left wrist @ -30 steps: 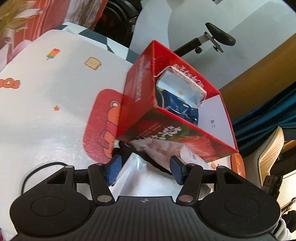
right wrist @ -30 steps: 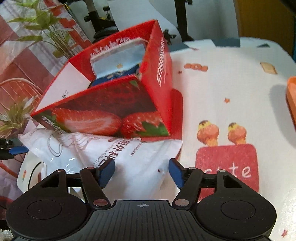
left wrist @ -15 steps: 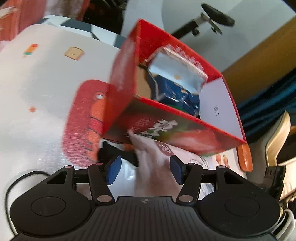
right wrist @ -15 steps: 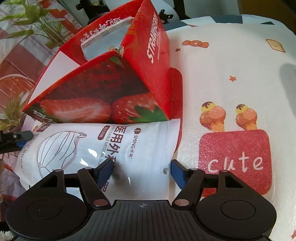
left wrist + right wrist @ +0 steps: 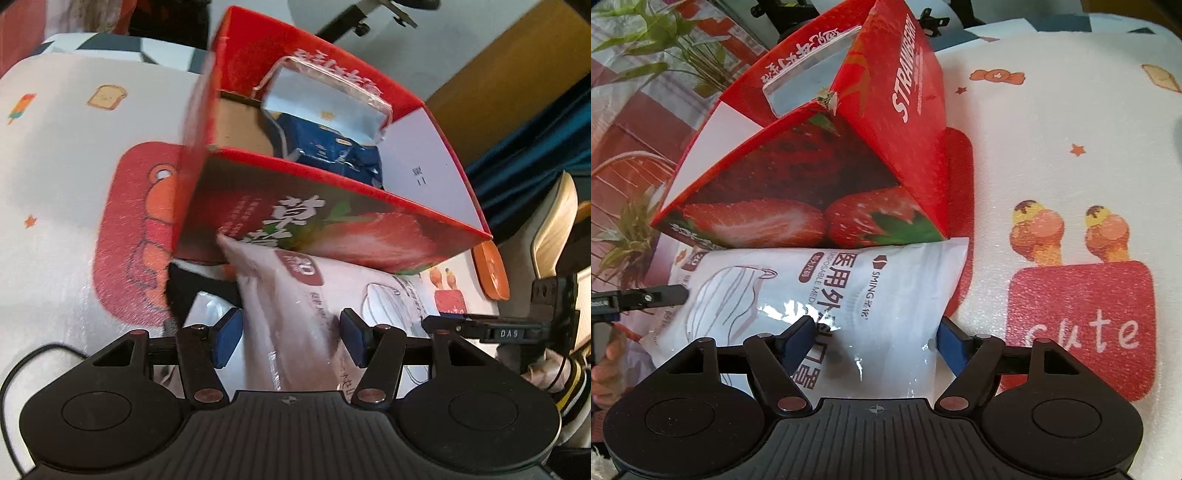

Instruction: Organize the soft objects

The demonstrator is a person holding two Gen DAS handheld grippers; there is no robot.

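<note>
1. The left gripper (image 5: 290,338) is seen with its jaws spread wide; the white mask packet (image 5: 295,314) lies between the blue pads (image 5: 227,334) without being pinched, and the packet is blurred in this view.
2. The right gripper (image 5: 873,341) is likewise held with jaws wide apart; the same mask packet (image 5: 827,288) is framed between them, and no grip on it can be made out.
3. In the right wrist view, a fingertip of the left gripper (image 5: 670,295) is seen touching the packet's left side.
4. The packet is pressed up against the near wall of the red strawberry box (image 5: 798,206), which is tilted on the tabletop (image 5: 1052,122) and blocks the way forward for both grippers.
5. Inside the open box (image 5: 332,229), a silver-and-blue foil pouch (image 5: 332,122) is seen leaning against the far wall.
6. A black object (image 5: 192,288), partly hidden, lies under the packet beside the box's near left corner.
7. The tabletop is covered by a white cartoon-print mat (image 5: 66,155); a red "cute" patch (image 5: 1082,328) lies just right of the right gripper.
8. An orange item (image 5: 491,269) is seen near the tabletop's right edge, and a black cable (image 5: 22,365) runs along the near left edge.
</note>
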